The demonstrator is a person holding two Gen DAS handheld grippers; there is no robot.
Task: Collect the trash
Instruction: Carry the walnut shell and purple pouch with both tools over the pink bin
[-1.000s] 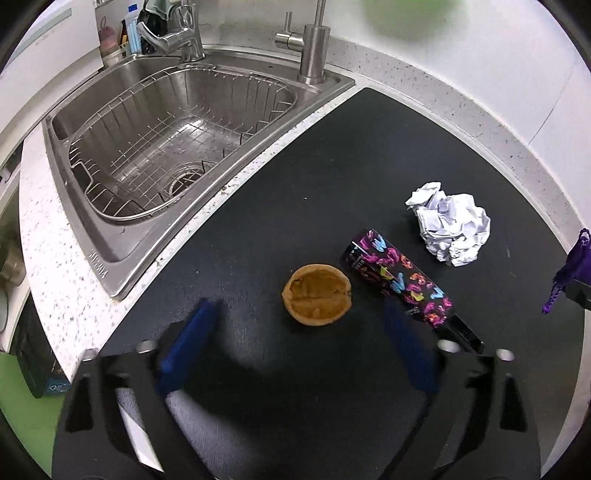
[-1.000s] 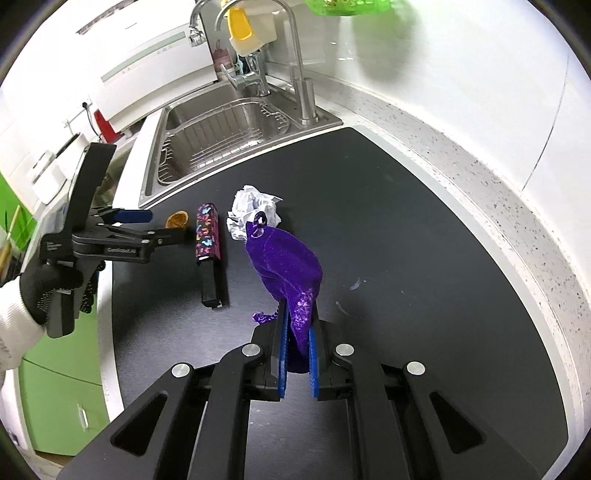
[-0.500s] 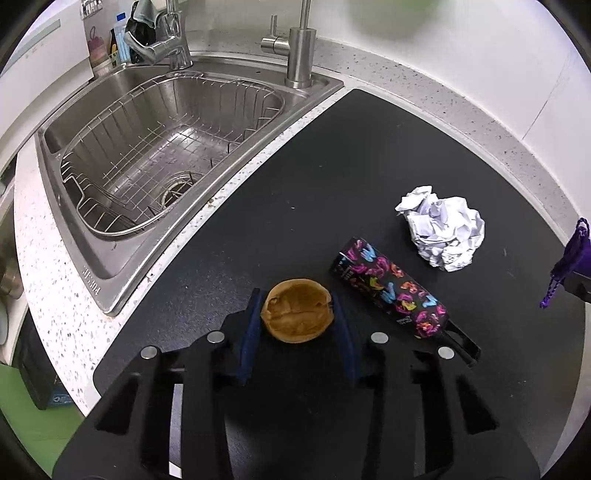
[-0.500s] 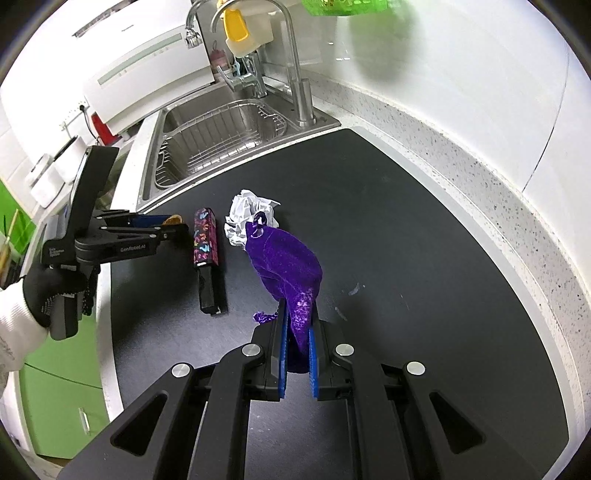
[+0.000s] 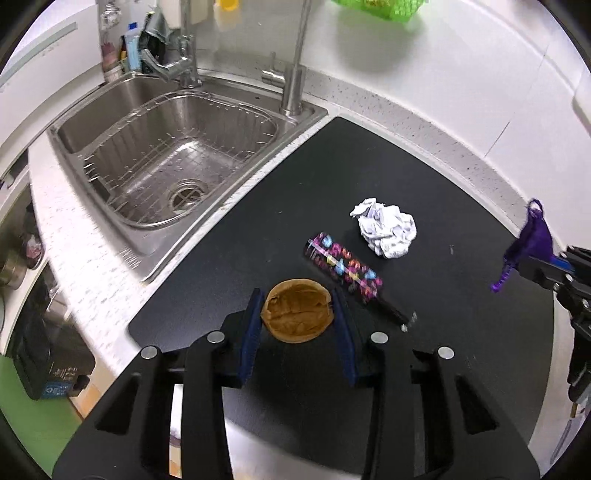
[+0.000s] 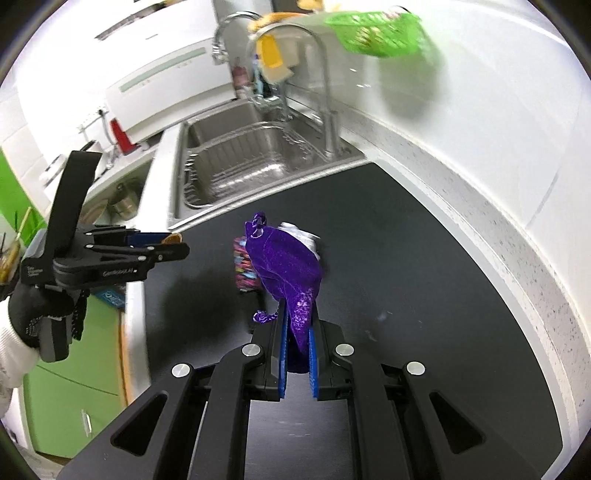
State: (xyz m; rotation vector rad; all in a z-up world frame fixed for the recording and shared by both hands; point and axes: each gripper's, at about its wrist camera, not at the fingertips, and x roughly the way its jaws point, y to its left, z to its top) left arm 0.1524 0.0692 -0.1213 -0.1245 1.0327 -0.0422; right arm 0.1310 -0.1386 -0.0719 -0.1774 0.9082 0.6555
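A brown walnut half-shell (image 5: 296, 315) sits between the blue pads of my left gripper (image 5: 298, 314), which is shut on it and holds it above the black mat (image 5: 332, 177). My right gripper (image 6: 297, 325) is shut on a purple drawstring pouch (image 6: 286, 260), which stands up from its fingers; the pouch (image 5: 533, 232) also shows at the right edge of the left wrist view. On the mat lie a crumpled white paper ball (image 5: 386, 230) and a colourful patterned wrapper tube (image 5: 343, 267). The left gripper (image 6: 166, 245), held by a gloved hand (image 6: 37, 314), appears left in the right wrist view.
A steel sink (image 5: 122, 110) with a wire basket (image 5: 177, 158) and two taps lies left of the mat. A speckled white counter (image 5: 424, 122) and wall border the mat behind. A green basket (image 6: 376, 31) hangs above. Green cabinet fronts (image 6: 85, 350) are below left.
My left gripper closed around the walnut shell and lifted it off the mat. My right gripper rose a little with the purple pouch still in it.
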